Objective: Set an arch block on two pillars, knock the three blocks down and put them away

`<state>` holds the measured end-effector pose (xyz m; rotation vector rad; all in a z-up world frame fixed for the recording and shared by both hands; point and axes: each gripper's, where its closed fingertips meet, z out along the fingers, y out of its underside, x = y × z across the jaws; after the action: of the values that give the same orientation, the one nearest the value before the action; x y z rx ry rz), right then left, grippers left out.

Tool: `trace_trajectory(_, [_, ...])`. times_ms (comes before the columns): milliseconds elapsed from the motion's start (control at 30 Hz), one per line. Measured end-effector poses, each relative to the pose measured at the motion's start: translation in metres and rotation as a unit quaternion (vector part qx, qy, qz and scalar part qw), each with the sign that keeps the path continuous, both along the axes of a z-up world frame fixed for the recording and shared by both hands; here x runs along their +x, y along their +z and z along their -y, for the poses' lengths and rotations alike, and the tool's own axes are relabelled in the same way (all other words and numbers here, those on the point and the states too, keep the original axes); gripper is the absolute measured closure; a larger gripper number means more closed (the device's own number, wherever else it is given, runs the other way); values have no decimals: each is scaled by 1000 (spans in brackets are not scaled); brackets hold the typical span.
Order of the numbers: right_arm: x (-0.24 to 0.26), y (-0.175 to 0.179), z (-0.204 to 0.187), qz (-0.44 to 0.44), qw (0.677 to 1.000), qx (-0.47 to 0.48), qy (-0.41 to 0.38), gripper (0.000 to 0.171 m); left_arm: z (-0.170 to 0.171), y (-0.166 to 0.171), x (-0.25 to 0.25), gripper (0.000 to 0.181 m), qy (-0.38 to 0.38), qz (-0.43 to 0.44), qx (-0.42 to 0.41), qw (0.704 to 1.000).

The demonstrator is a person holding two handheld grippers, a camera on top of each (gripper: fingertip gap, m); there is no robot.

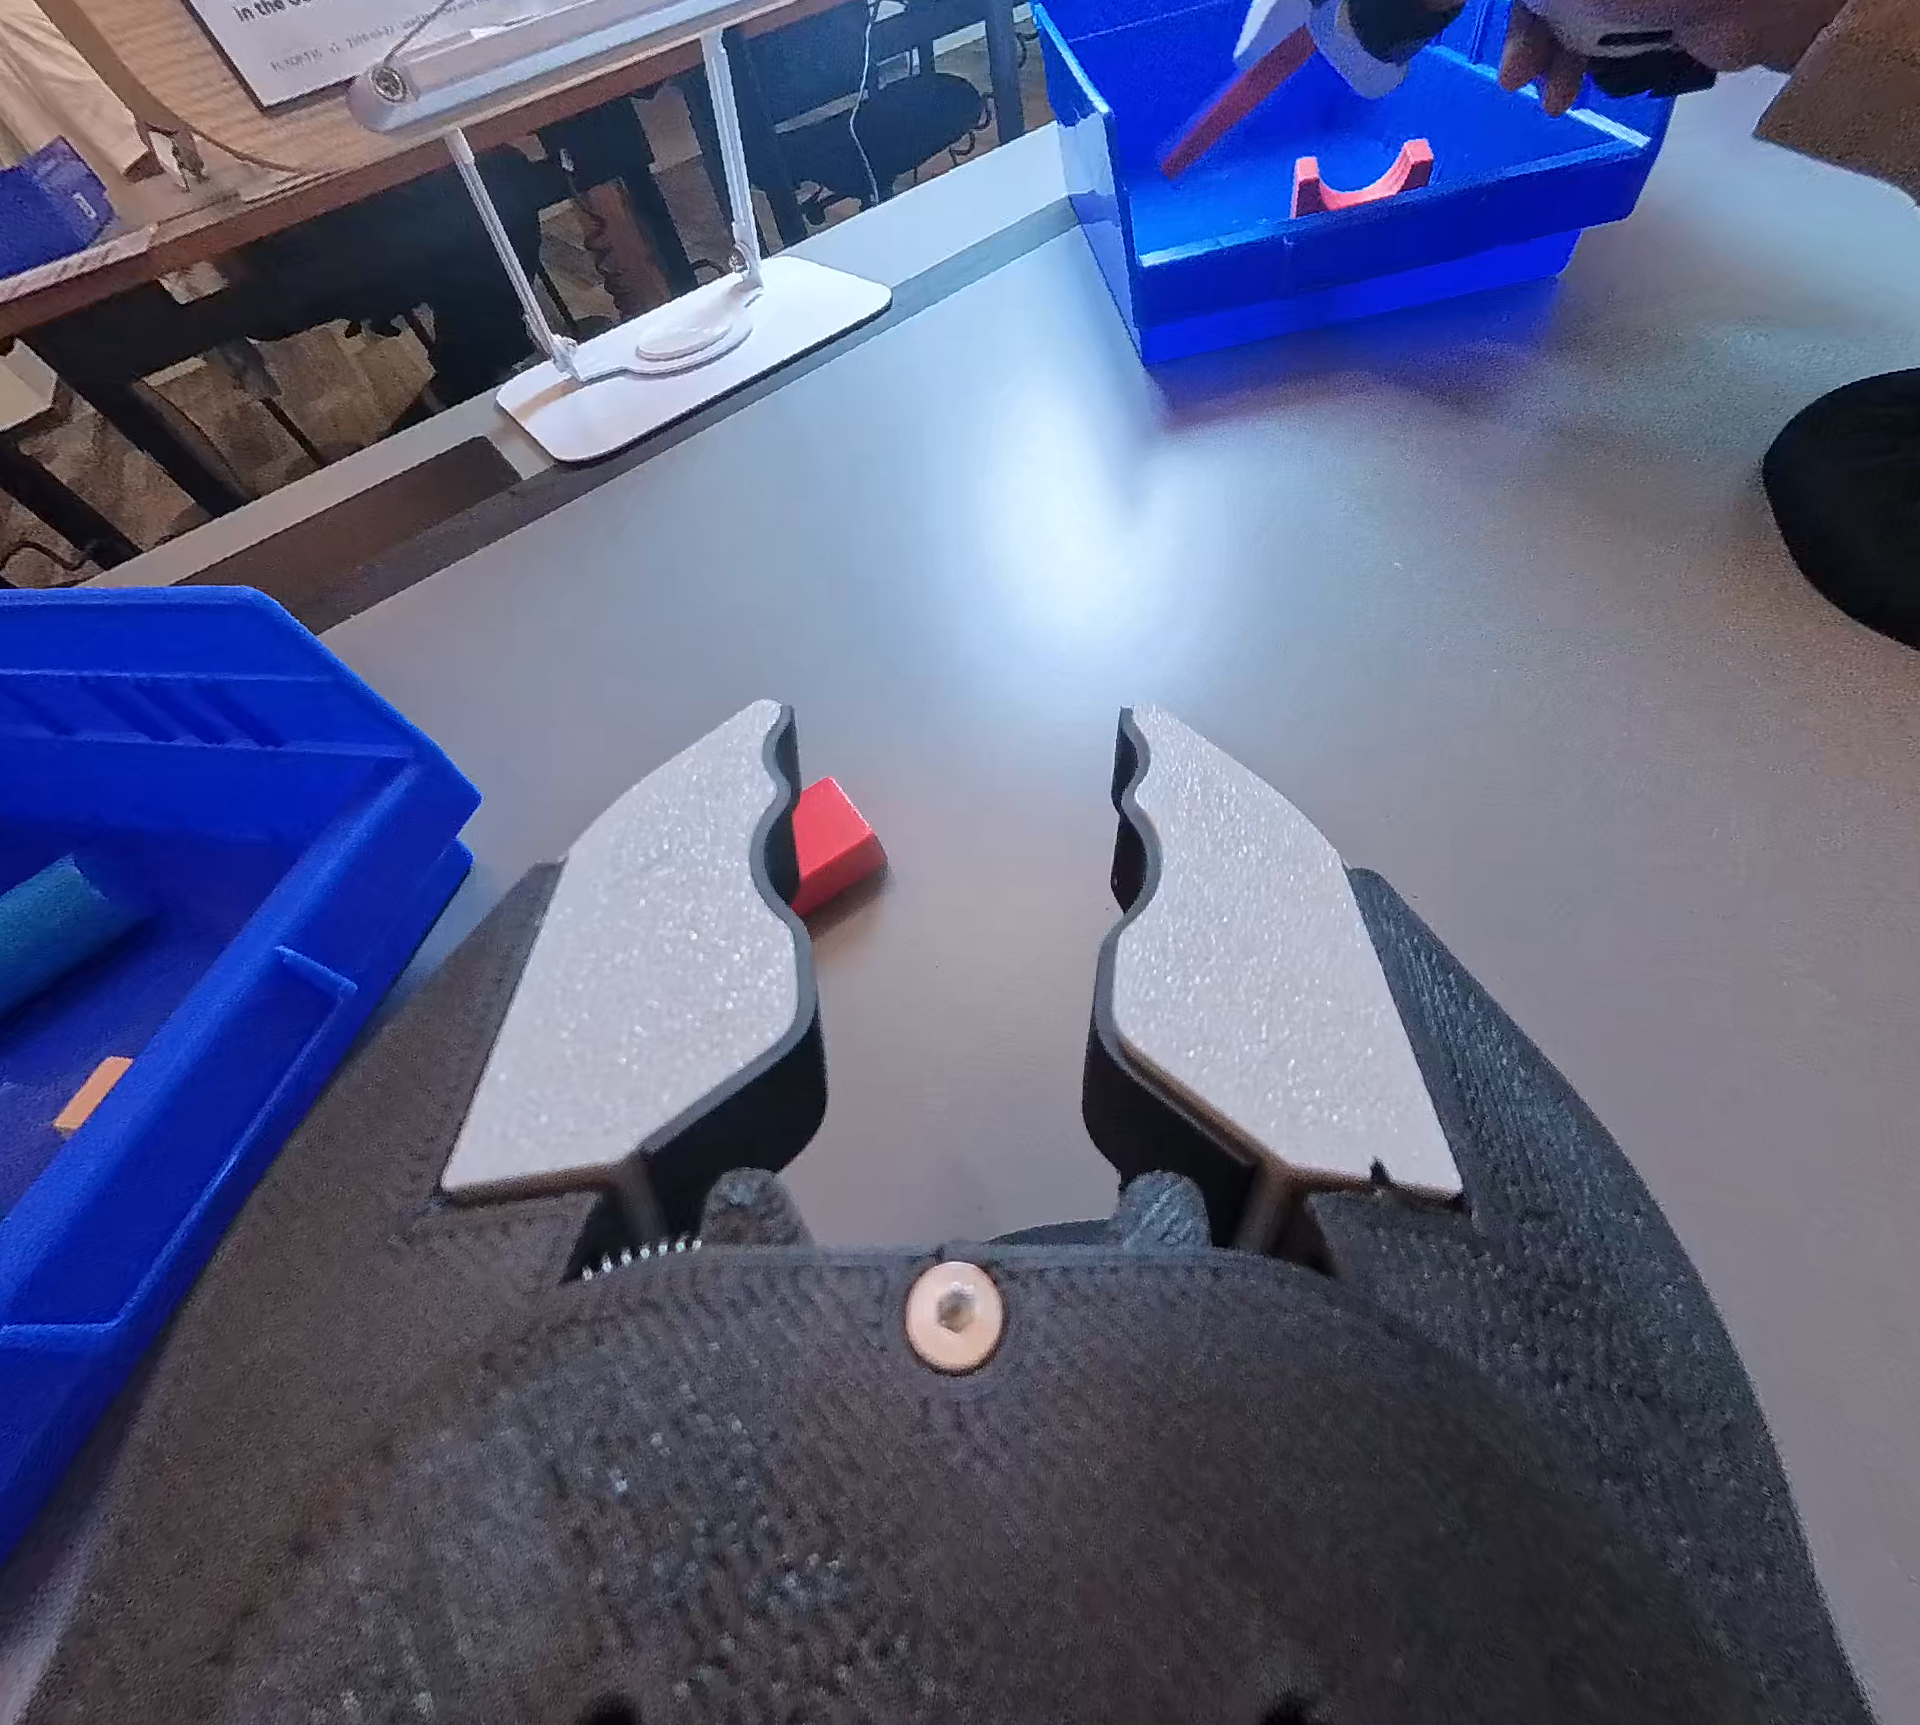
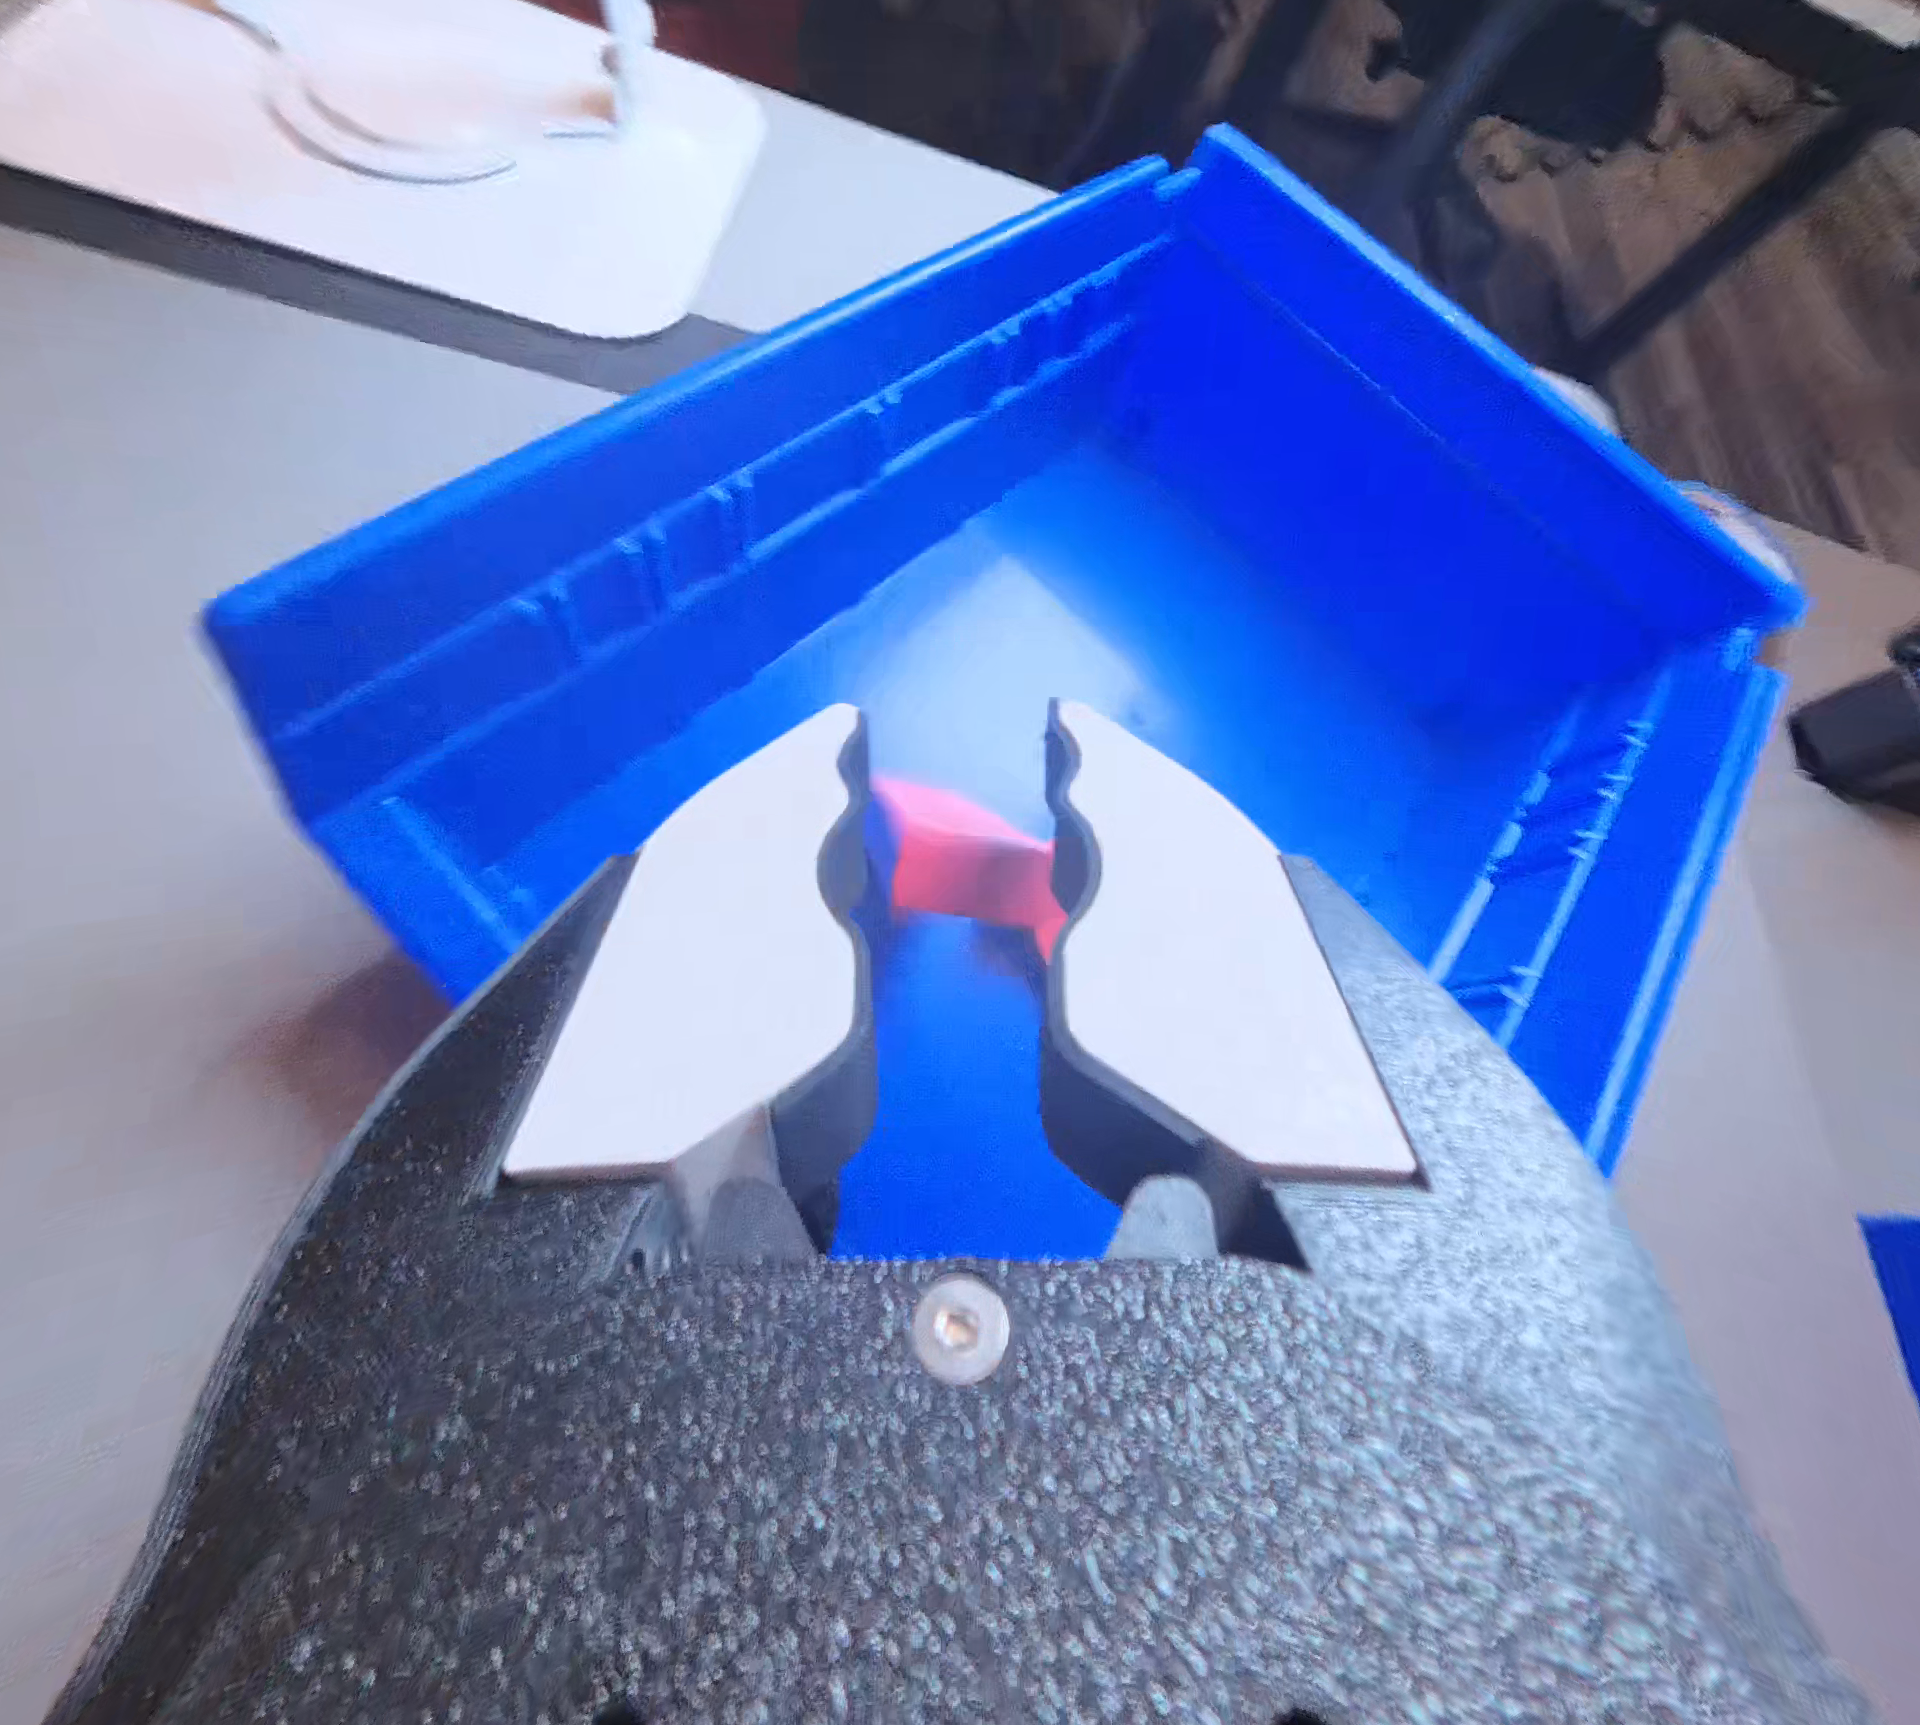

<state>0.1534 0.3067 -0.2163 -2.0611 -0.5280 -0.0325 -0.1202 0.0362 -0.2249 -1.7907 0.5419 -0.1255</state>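
Over at the far blue bin [image 1: 1340, 262], the right gripper [image 2: 954, 719] hangs above the open top, fingers parted with a moderate gap and nothing pinched between them. Down on the bin floor lies the red arch block [image 1: 1361, 181], curve facing up, sitting near the front wall. From the right wrist view that same arch [image 2: 971, 875] shows blurred through the gap between the fingers, below them, not touching either pad. A slanted red strip also shows in the bin beside the gripper in the left wrist view; I can't tell what it is. Otherwise the bin's blue floor looks bare.

Now the near side: the left gripper [image 1: 951, 730] hovers over the grey table [image 1: 1351, 740], jaws spread wide, holding nothing. A small red block [image 1: 836, 842] lies flat on the table just beside the left finger [image 1: 665, 937], partly hidden behind it, inside the opening but not gripped.

At the left edge sits a second blue bin [image 1: 208, 844]. Inside it there's a teal cylinder-like block [image 1: 52, 937] and a small orange piece [image 1: 91, 1093].

A white lamp stand [image 1: 696, 356] rests on the table's far edge.
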Motion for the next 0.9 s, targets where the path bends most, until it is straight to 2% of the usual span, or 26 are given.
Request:
trace_trajectory(33, [6,3,-4,7,1000,17,-19,130,0,0,0,123,0,0,1,1000])
trace_trajectory(133, [-5,32,-1,-19,996,88,1,129,0,2,-1,123,1,4,2,1000])
trace_trajectory(233, [-45,53,18,-34,986,134,90,131,0,2,-2,123,1,4,2,1000])
trace_trajectory(300, [-87,50,40,-40,975,130,173,130,0,1,-3,123,4,3,1,1000])
trace_trajectory(467, [-215,-4,135,-100,907,-7,409,118,-1,2,-5,123,11,5,3,1000])
trace_trajectory(567, [-268,-55,185,-45,862,-80,499,106,-1,4,-6,123,13,6,7,1000])
trace_trajectory(700, [-309,-91,215,23,829,-99,550,107,-1,10,-9,124,16,12,23,1000])
trace_trajectory(733, [-317,-92,221,20,824,-103,558,113,-1,11,-10,124,17,13,24,999])
trace_trajectory(800, [-325,-92,226,32,818,-103,565,138,-1,11,-11,124,19,15,24,999])
trace_trajectory(900, [-322,-91,224,58,825,-106,553,139,-2,11,-13,124,22,16,24,999])
